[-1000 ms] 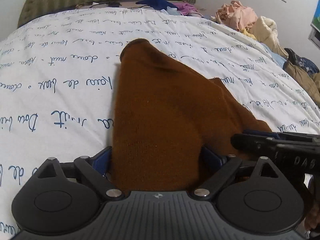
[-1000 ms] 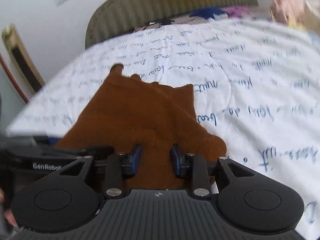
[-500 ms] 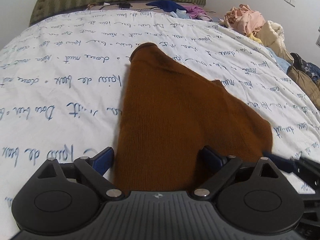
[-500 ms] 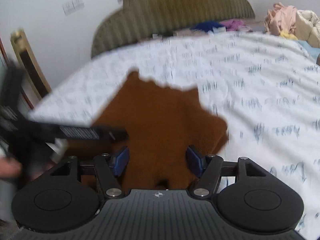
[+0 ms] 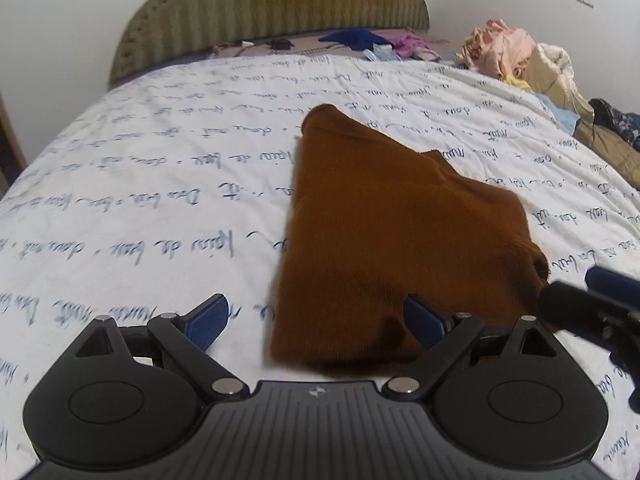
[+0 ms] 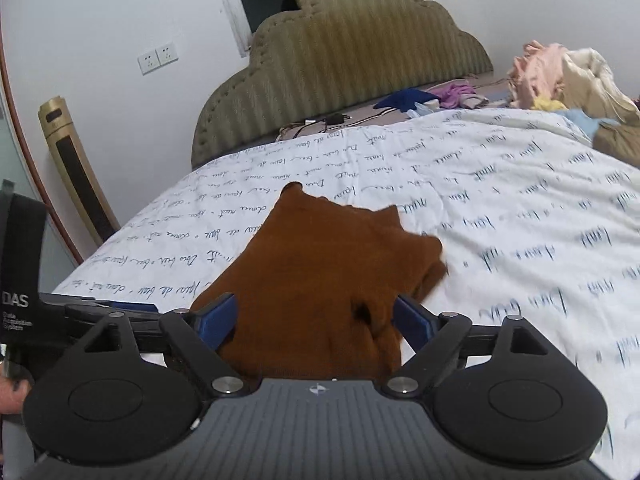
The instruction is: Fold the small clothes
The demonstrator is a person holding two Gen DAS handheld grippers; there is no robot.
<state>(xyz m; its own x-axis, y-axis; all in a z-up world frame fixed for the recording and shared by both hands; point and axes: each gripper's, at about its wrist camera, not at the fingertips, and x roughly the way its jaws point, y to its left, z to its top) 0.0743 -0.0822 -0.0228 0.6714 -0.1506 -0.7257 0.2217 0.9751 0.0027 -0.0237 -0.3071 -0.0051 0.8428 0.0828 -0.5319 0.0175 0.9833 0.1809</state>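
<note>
Brown knit garment (image 5: 384, 232) blurs at its near edge between both released, still-widening hand-held grippers.

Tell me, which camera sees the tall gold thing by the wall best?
The right wrist view. The tall gold tower stands in plain sight there, leaning against the white wall at the left, beside the bed and below the wall sockets. The left wrist view does not show it at all; its left edge ends at the bed and bare wall.

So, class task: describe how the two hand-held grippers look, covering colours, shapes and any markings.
Both the left gripper and the right gripper are matte black with a ribbed grey centre plate, two round discs, silver pivot screws and blue finger pads. White "DAS" lettering marks the left gripper's side.
</note>
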